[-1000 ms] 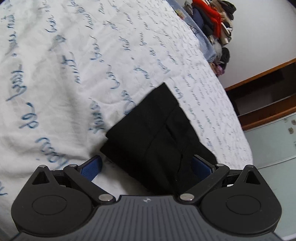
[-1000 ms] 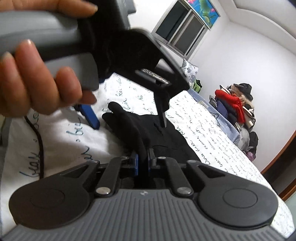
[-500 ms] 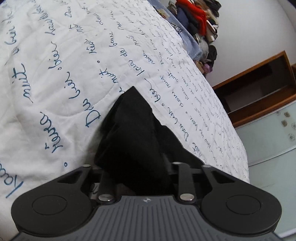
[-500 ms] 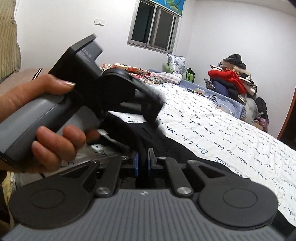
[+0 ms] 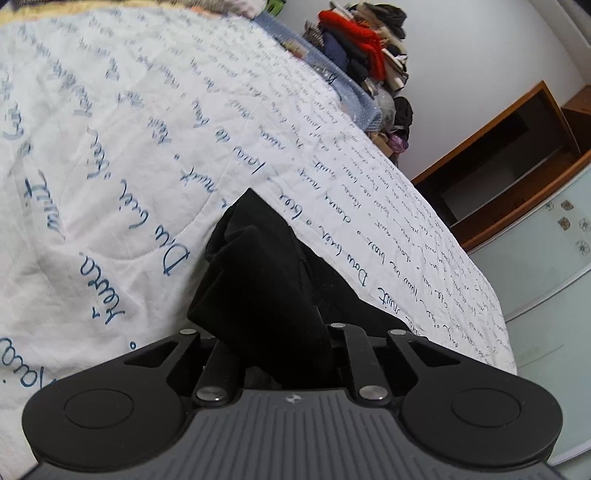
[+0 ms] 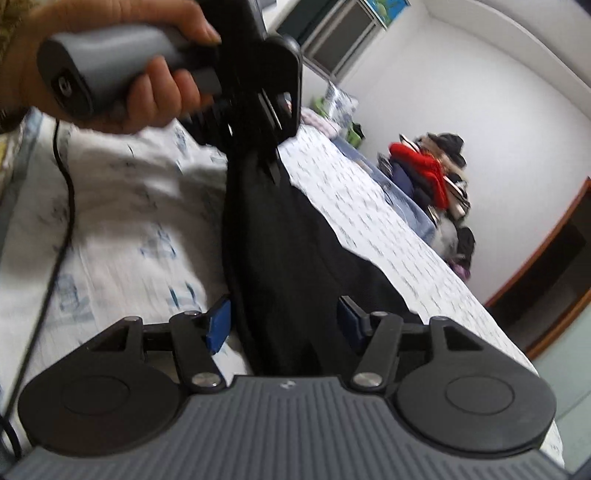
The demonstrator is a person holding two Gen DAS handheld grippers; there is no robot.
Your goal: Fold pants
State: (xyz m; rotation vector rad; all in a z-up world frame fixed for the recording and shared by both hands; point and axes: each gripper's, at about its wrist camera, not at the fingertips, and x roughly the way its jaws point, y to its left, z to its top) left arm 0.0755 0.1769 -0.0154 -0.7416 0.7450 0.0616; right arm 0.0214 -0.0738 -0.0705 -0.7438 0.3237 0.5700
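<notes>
White script-printed bed quilt (image 5: 140, 147) carries the black pants (image 5: 266, 273), bunched at 6 o'clock. Left tongs (image 5: 280, 354) pinch them; right tongs (image 6: 282, 325) have just been spreading, fabric loose between. Risk: one-sided lifting may let the folded bundle sag open.

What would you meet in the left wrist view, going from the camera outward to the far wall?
Left gripper shut on black pants → white quilt with blue writing → heap of clothes with a red garment → white wall.
</notes>
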